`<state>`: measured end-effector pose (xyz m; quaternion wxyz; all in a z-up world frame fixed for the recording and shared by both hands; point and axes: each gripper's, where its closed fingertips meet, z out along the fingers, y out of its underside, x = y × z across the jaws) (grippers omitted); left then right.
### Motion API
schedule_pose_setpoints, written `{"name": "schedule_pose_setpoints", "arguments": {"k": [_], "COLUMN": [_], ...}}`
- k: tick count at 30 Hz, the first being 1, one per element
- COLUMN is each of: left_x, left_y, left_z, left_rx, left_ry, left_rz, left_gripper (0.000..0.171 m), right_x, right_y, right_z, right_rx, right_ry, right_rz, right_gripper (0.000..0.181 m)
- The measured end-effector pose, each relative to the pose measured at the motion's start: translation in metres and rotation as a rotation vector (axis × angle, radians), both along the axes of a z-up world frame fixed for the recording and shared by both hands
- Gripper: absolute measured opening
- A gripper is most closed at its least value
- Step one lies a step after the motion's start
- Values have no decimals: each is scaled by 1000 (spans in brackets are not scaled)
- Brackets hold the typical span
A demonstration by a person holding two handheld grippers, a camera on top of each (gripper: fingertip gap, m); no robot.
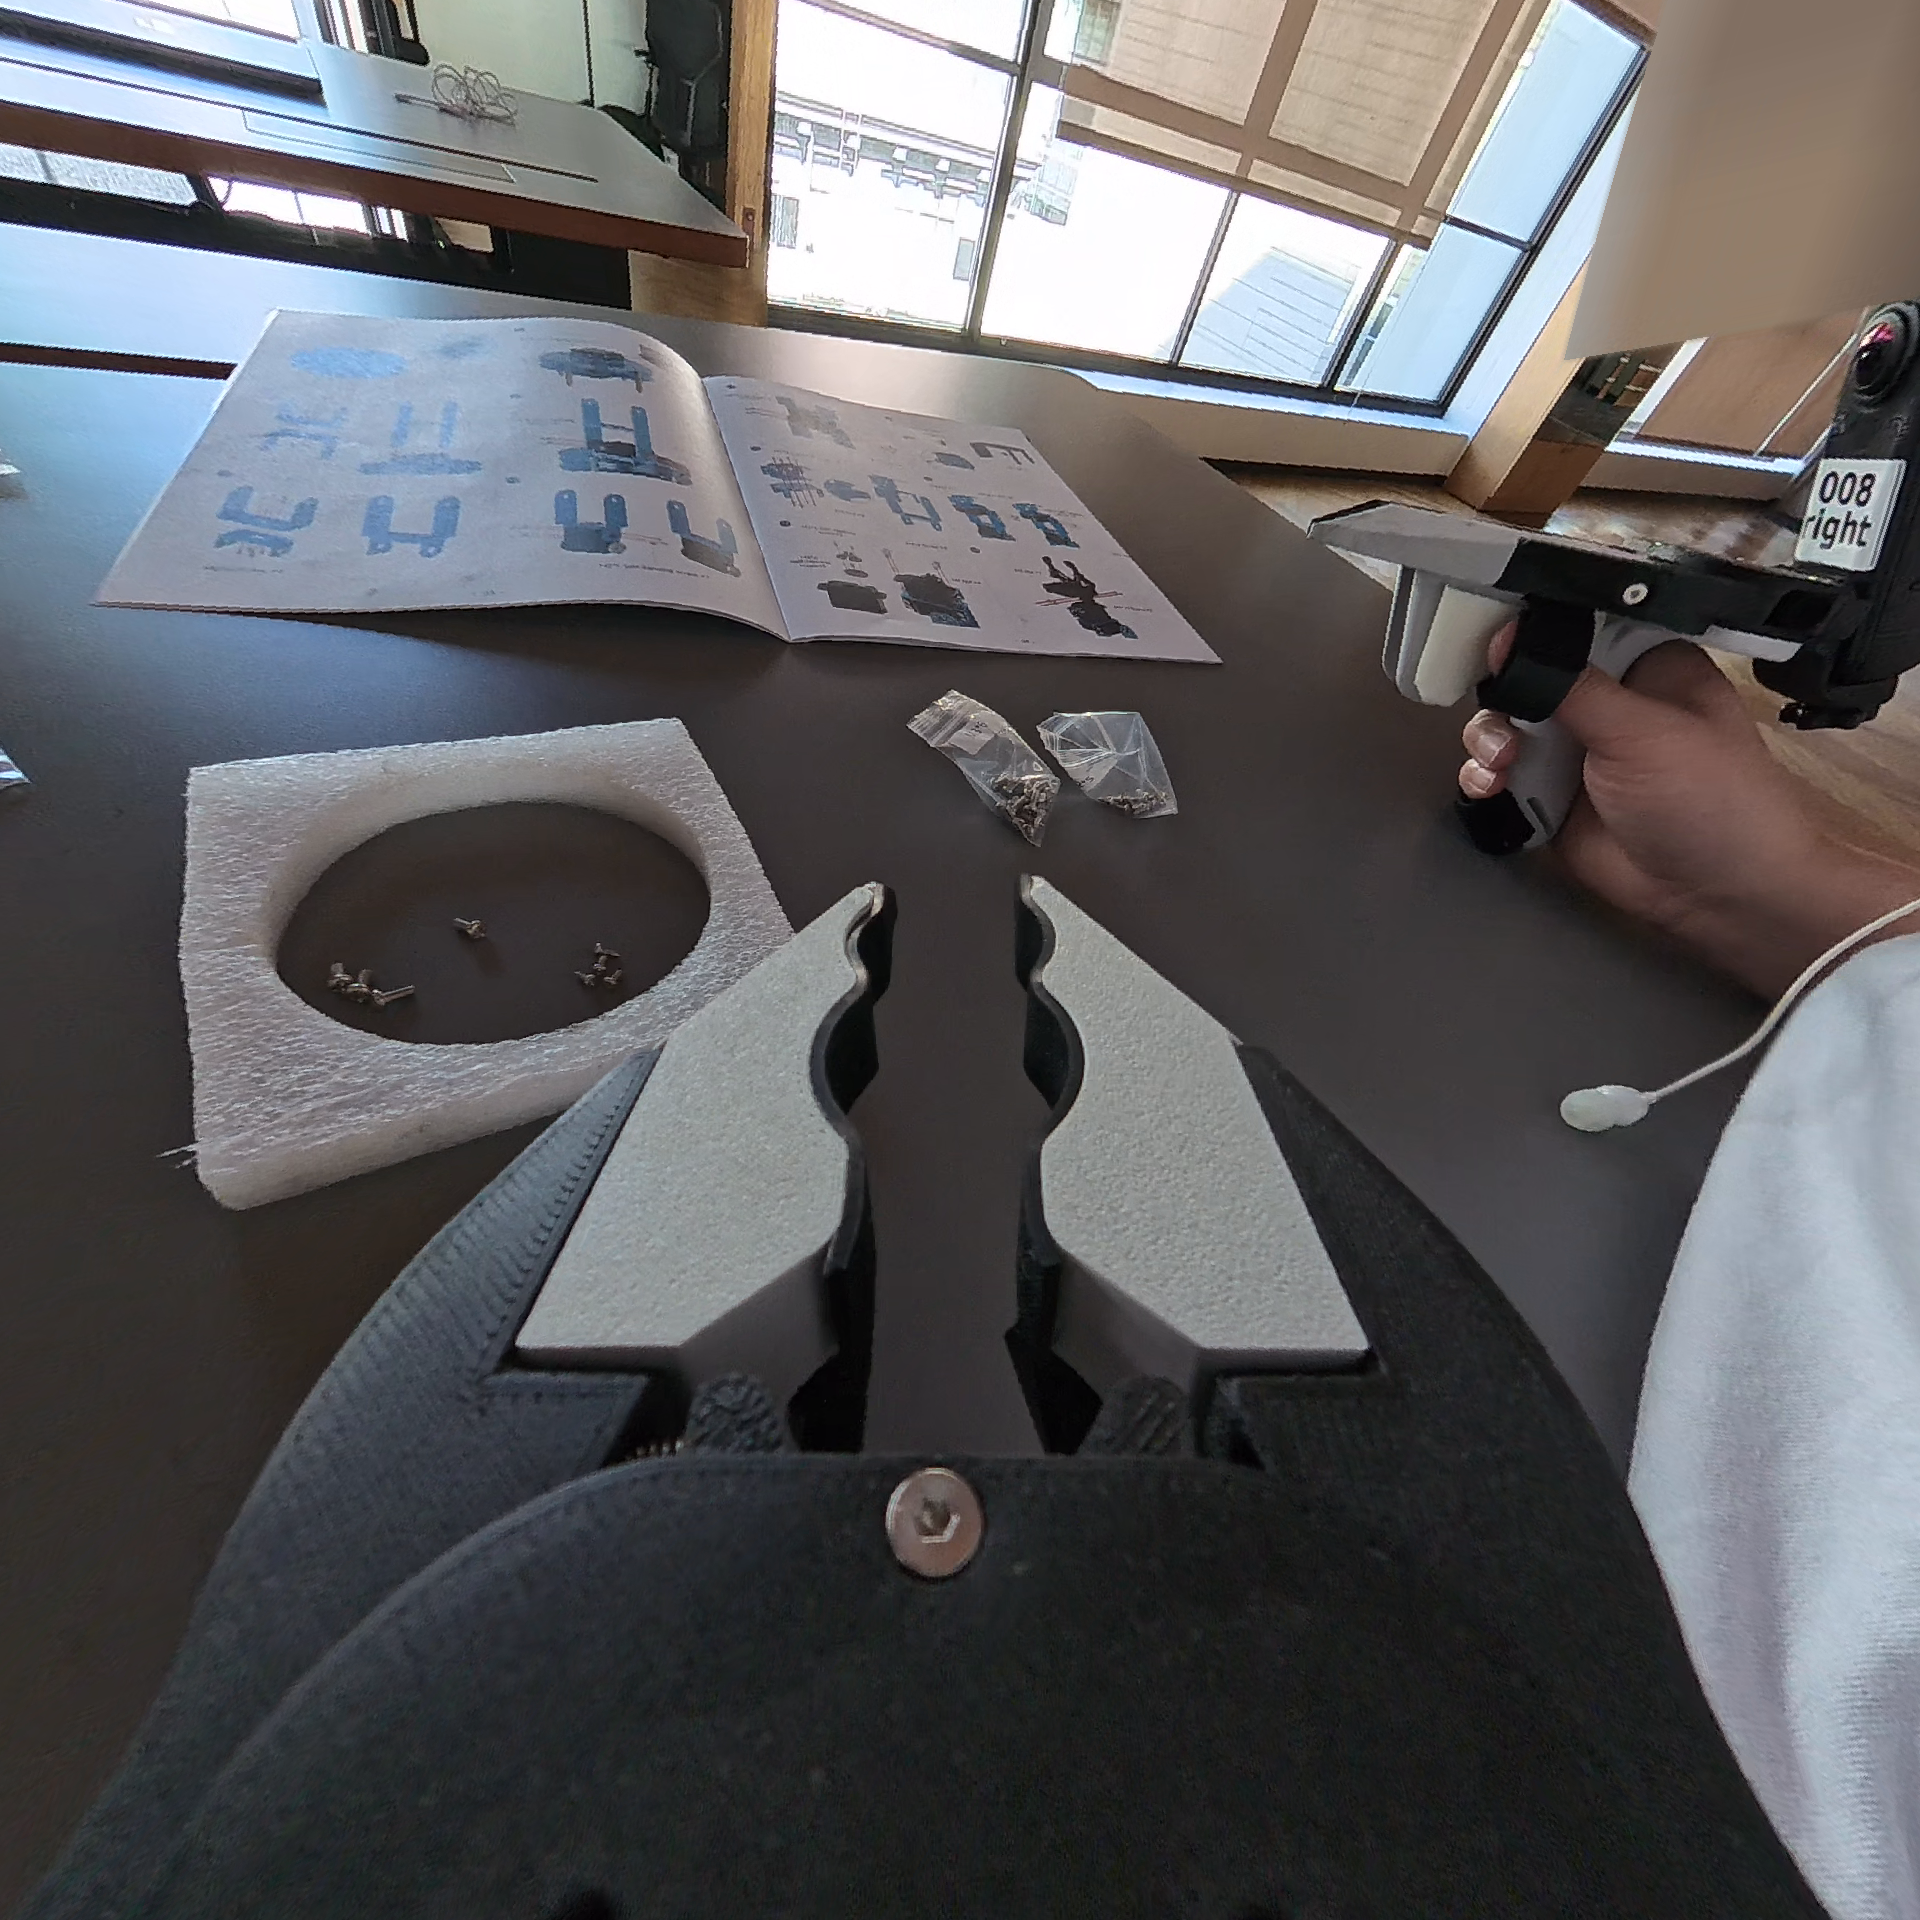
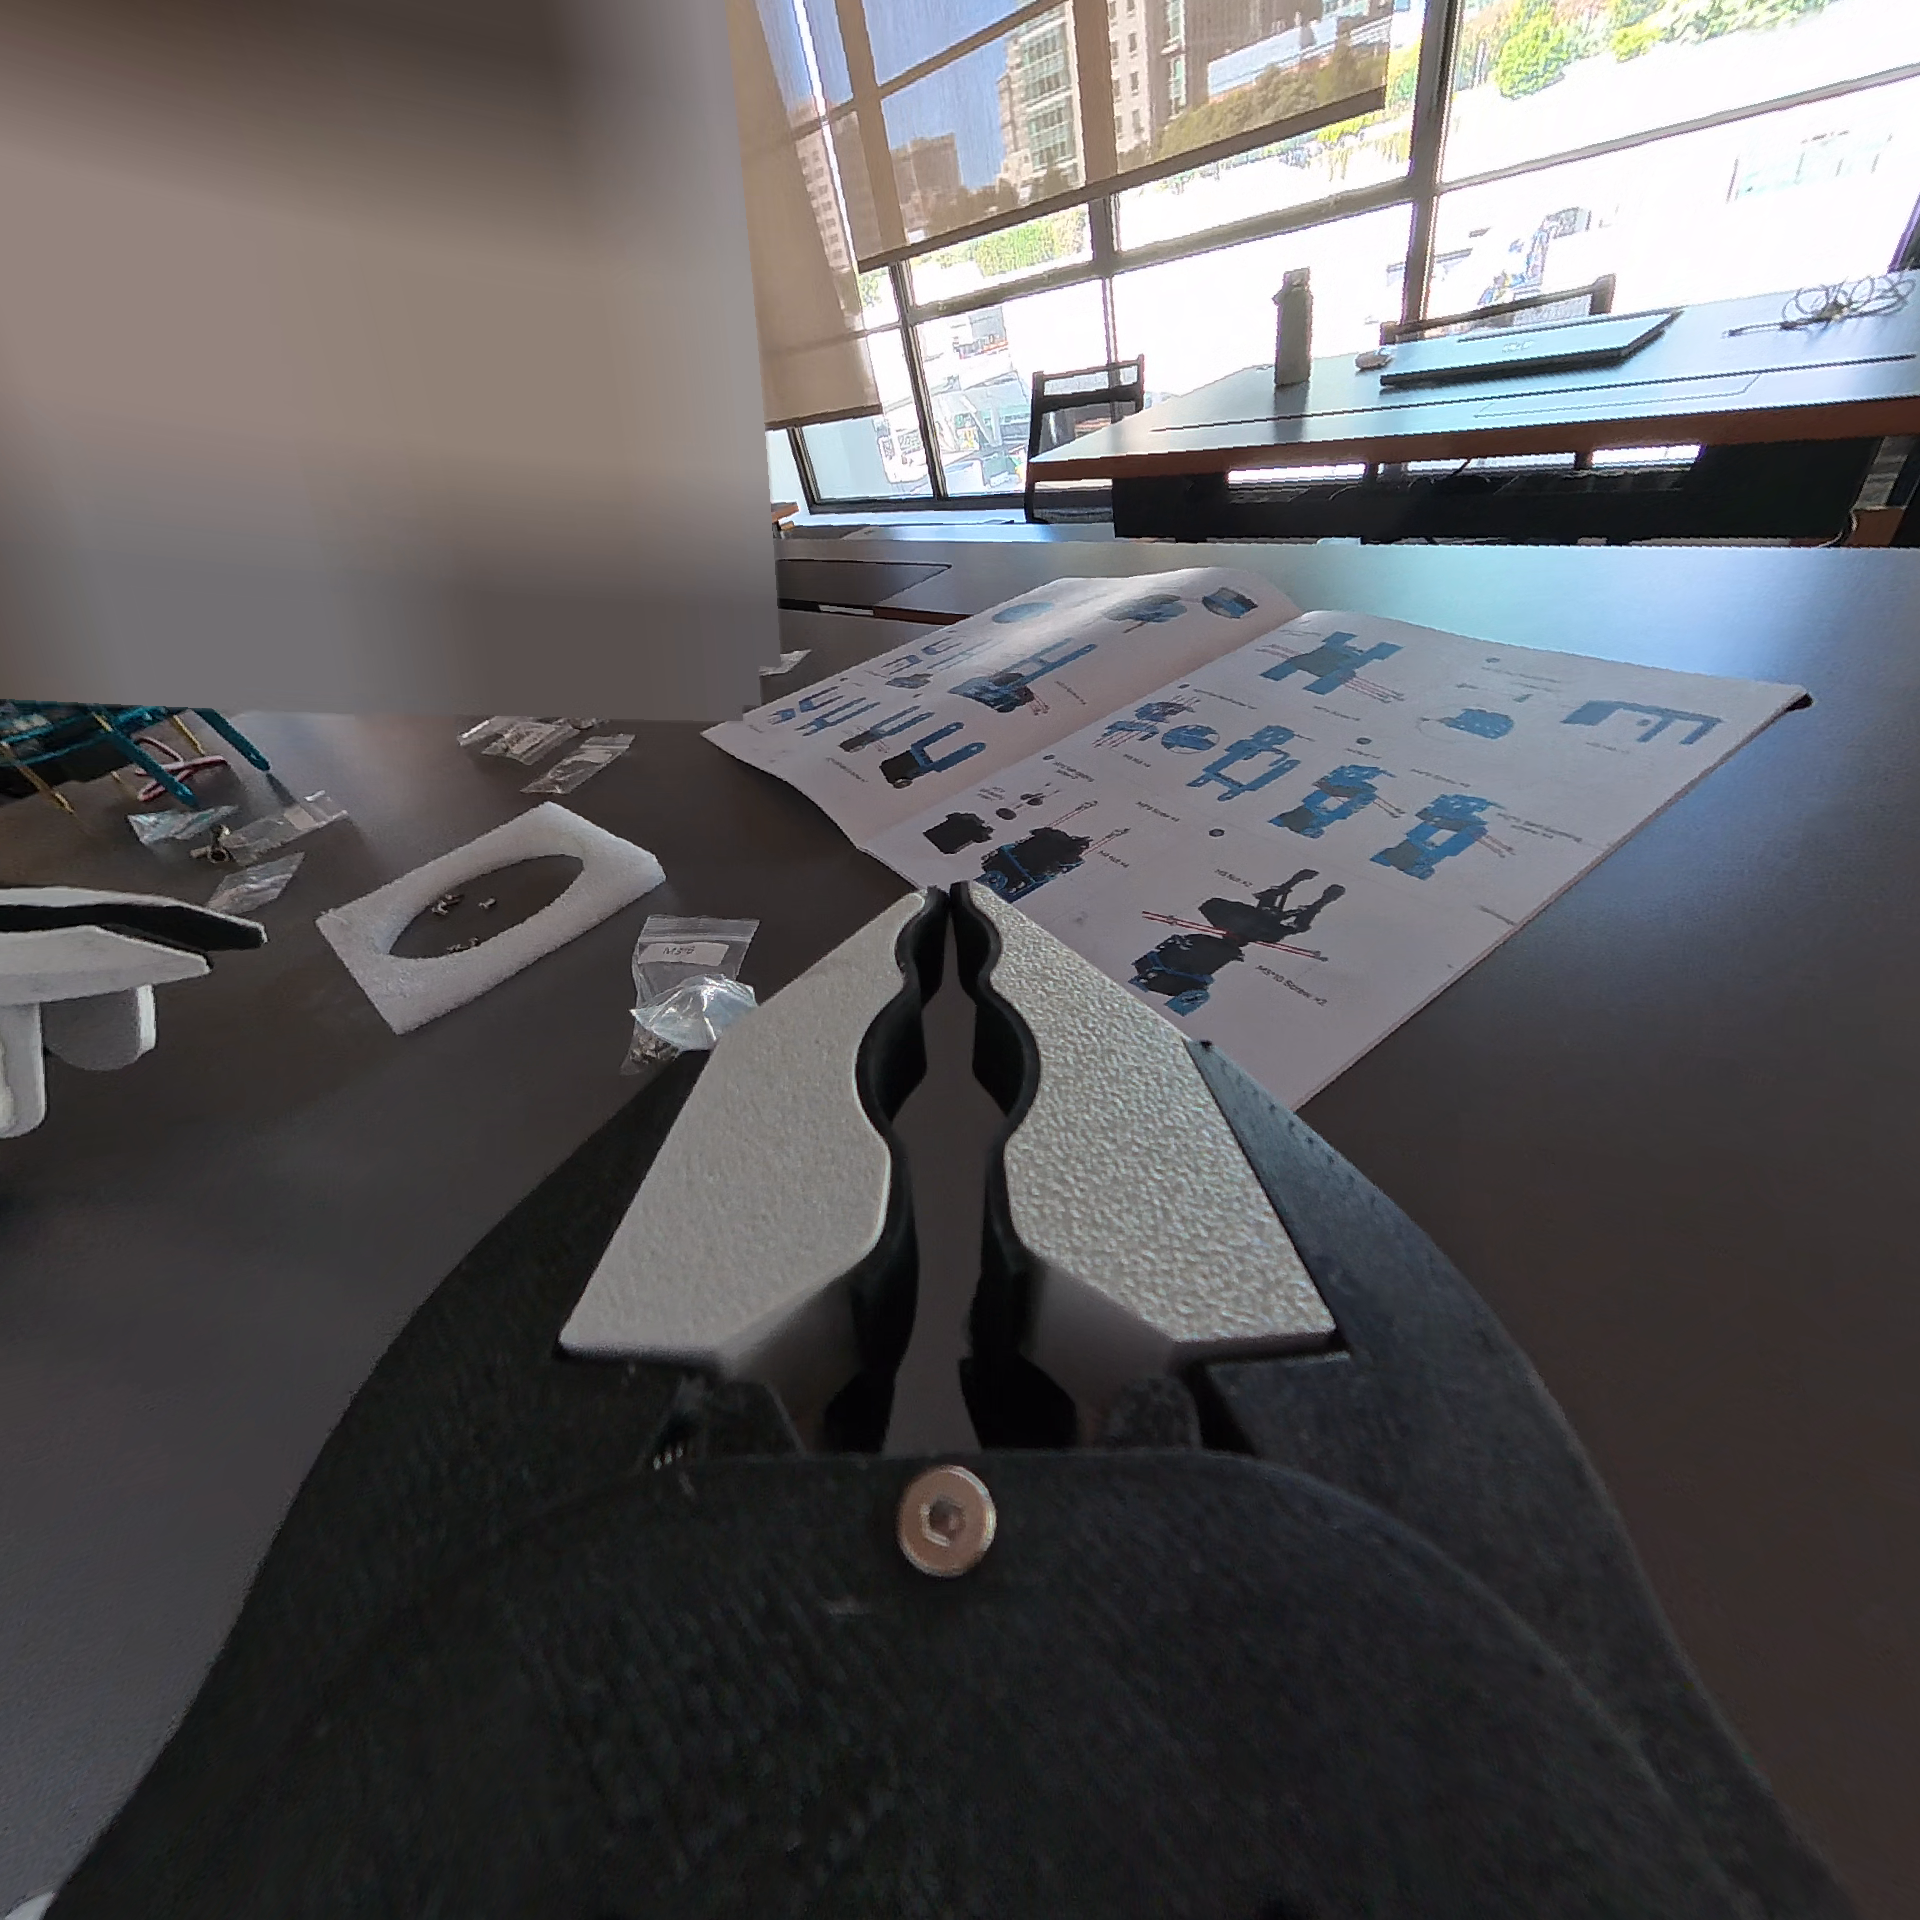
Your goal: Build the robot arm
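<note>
My left gripper [image 1: 954, 889] is open and empty, low over the dark table [image 1: 1299, 883], just right of a white foam square [image 1: 270, 1081] with a round cut-out holding several loose screws [image 1: 358, 982]. Two small clear bags of screws [image 1: 1023, 769] lie just beyond its tips. My right gripper [image 2: 950, 896] is shut and empty, its tips near the lower edge of an open instruction booklet [image 2: 1351, 790]. The right gripper also shows in the left wrist view [image 1: 1382, 540], held by a hand. The left gripper shows in the right wrist view [image 2: 125, 951].
The booklet [image 1: 644, 488] lies open at the far middle of the table. More clear bags [image 2: 260, 831] and a blue metal assembly [image 2: 114, 748] sit at the far left. A second table [image 2: 1455, 426] with a laptop and bottle stands by the windows. A person's white sleeve [image 1: 1818, 1351] is on the right. Some 25 centimeters of space lies between my two pairs of fingers.
</note>
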<state>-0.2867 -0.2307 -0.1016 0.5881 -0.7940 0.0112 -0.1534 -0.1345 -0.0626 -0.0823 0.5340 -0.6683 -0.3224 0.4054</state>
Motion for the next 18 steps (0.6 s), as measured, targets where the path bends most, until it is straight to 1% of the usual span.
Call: {"name": "schedule_pose_setpoints", "arguments": {"k": [6,10,14,18], "left_x": [1,3,6,5], "left_y": [-1,-1,-2,-5], "left_z": [2,4,5,12], "left_rx": [17,30,44,89], "left_ry": [-6,2,11,11], "left_rz": [-10,-20,-31,-31], "left_gripper": [22,21,18,12], "right_x": [-3,-5,-7,-12], "right_y": [-5,-8,-13,-21], "right_z": [-1,-3,-5,-2], "right_rx": [102,128,184,253], "right_ry": [-85,-120,-182,-190], "right_rz": [5,15,38,72], "right_gripper": [0,1,2,8]}}
